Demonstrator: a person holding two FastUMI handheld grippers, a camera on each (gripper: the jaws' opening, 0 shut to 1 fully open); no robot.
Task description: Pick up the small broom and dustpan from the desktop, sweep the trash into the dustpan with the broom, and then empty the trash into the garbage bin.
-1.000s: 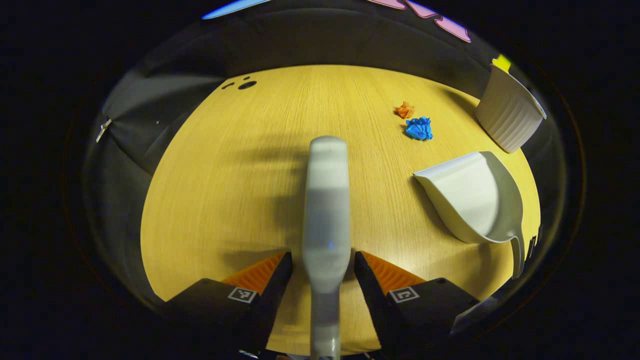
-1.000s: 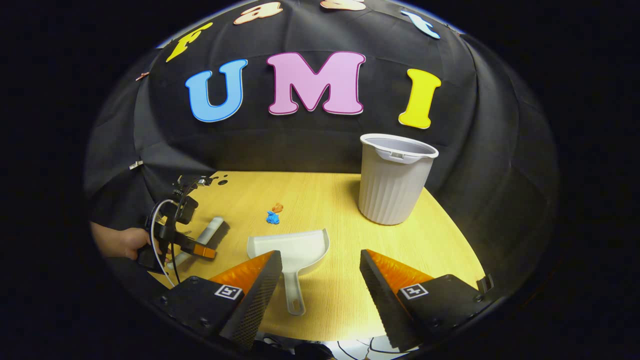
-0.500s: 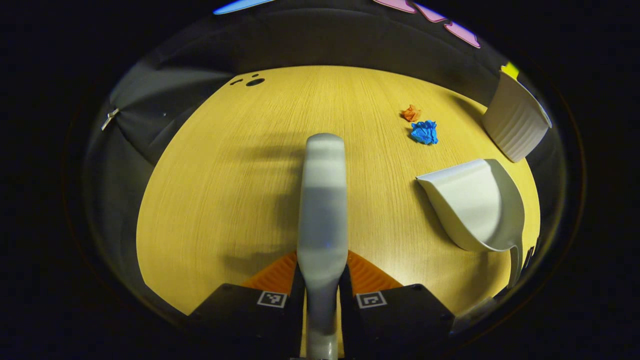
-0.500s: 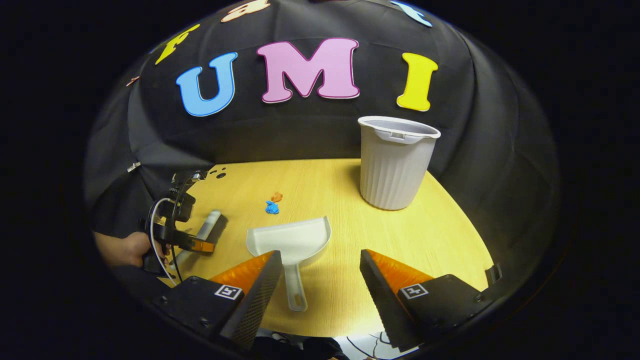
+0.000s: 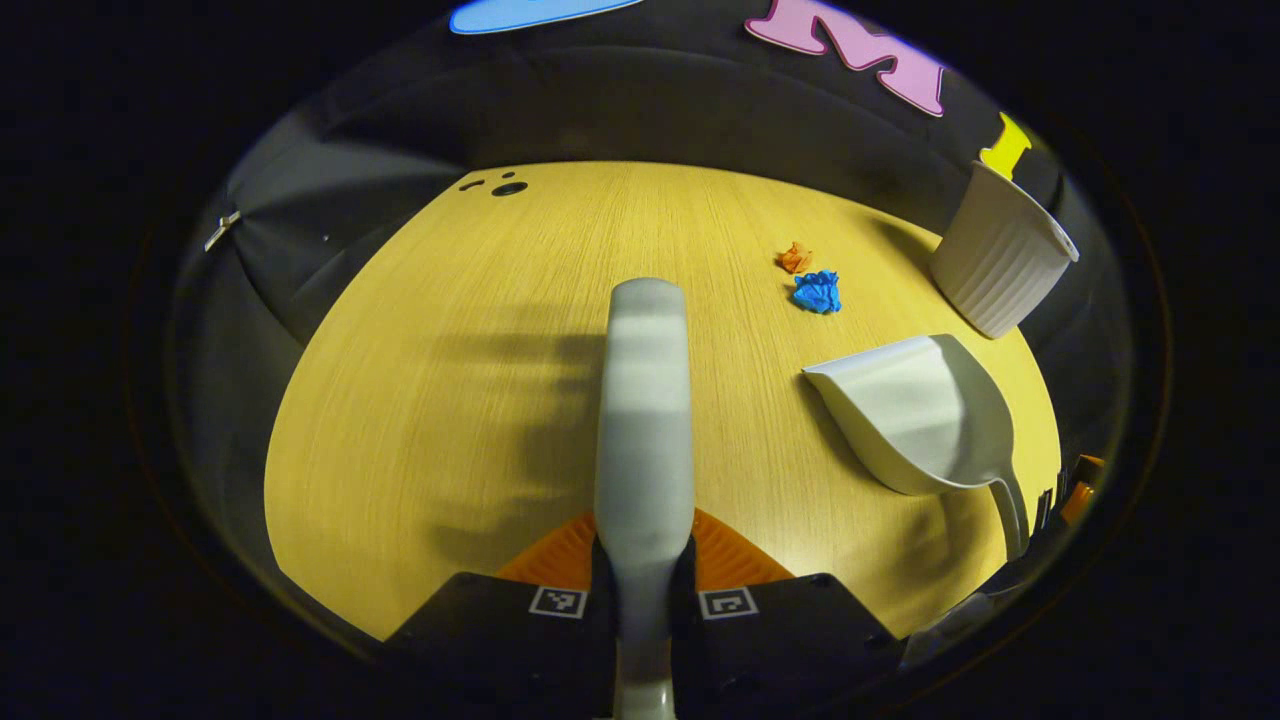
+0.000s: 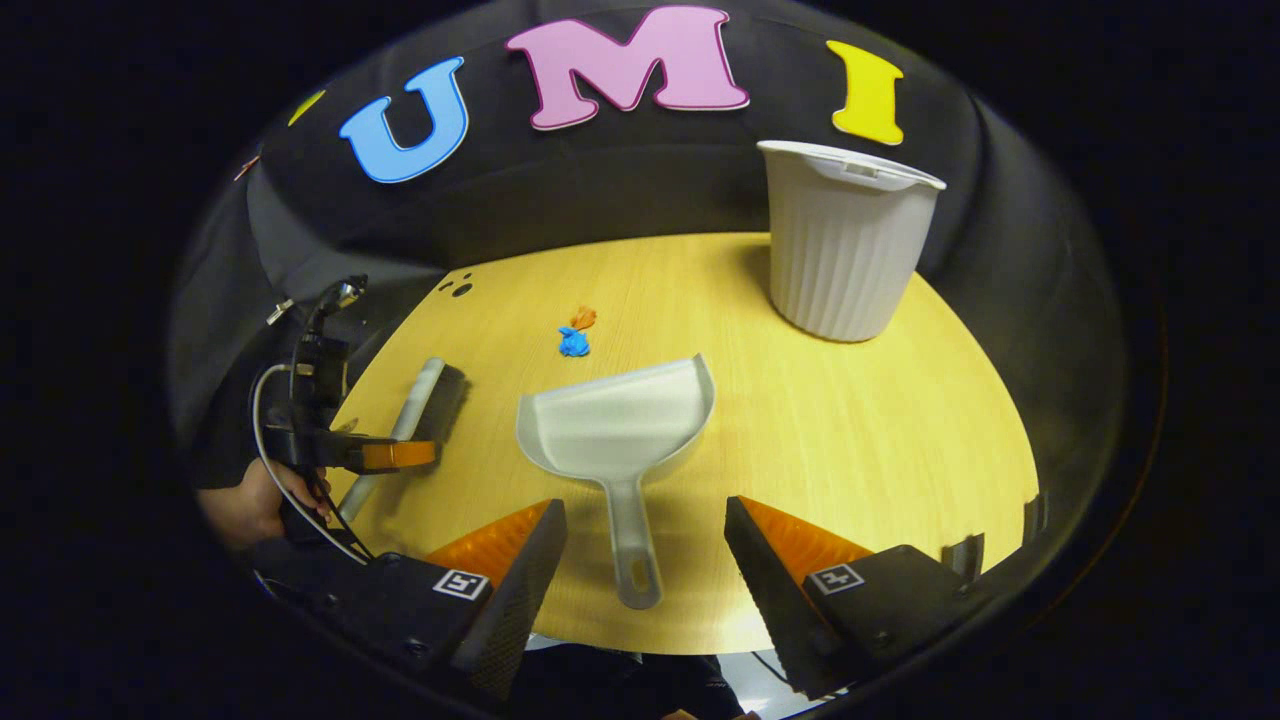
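The left gripper (image 5: 643, 560) has just clamped its jaws on the broom (image 5: 645, 420) handle, apparently lifting it slightly, while the right gripper (image 6: 645, 555), jaws wide apart, lines up over the dustpan (image 6: 615, 430) handle on the desk (image 6: 880, 450).

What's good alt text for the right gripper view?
The open right gripper hovers over the white dustpan's handle on a yellow wooden desktop. Beyond lie blue and orange paper scraps and a white ribbed garbage bin; at left, the left gripper holds the small broom.
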